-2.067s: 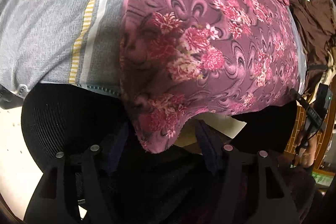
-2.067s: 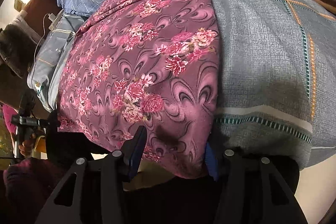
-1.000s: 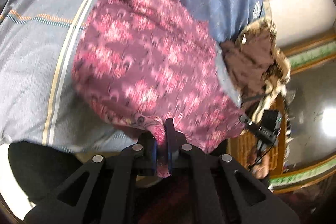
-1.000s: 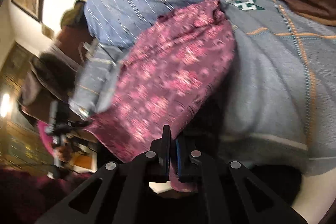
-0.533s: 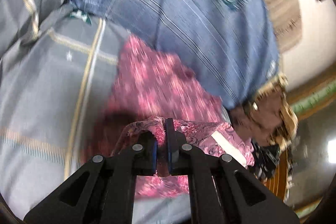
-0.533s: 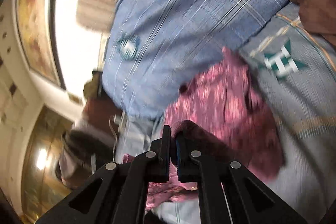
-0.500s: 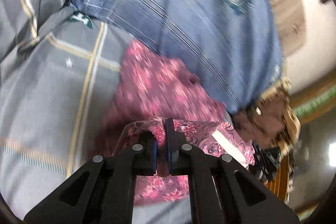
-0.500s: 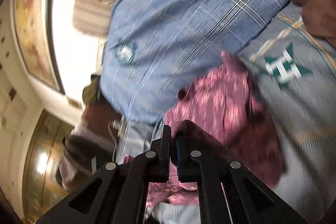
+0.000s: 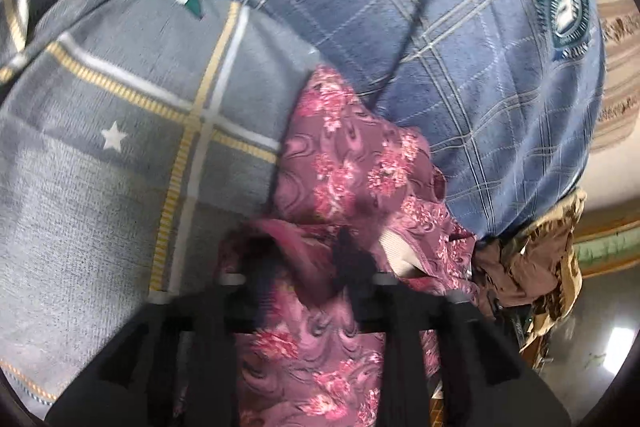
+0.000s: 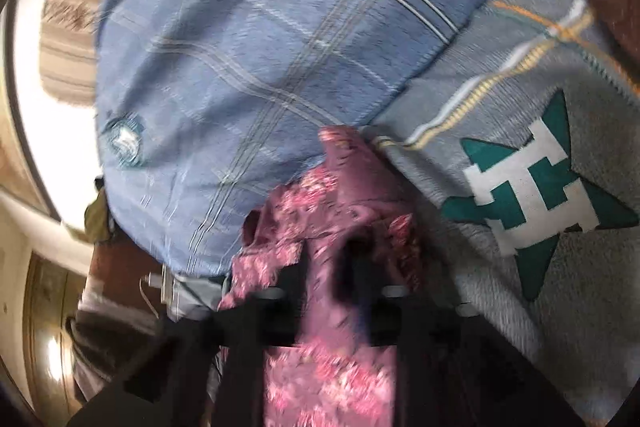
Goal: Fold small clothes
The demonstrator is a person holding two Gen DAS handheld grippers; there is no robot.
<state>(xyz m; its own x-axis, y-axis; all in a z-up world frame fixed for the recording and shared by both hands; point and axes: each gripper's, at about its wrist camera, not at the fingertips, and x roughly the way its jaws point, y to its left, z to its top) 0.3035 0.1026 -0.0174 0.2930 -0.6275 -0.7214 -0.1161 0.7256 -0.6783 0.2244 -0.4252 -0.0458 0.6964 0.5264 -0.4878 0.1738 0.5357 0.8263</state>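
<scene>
Both tongs, pressed together on the floral garment half a second ago, have just been opening; left tongs and right tongs now stand spread, cloth loose between them. It lies doubled on the grey bedsheet, its far edge against the blue pillow.

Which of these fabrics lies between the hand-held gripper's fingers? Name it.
The maroon floral cloth, doubled over on itself. The grey star-print bedcover and the blue checked pillow lie outside the left hand-held gripper.
</scene>
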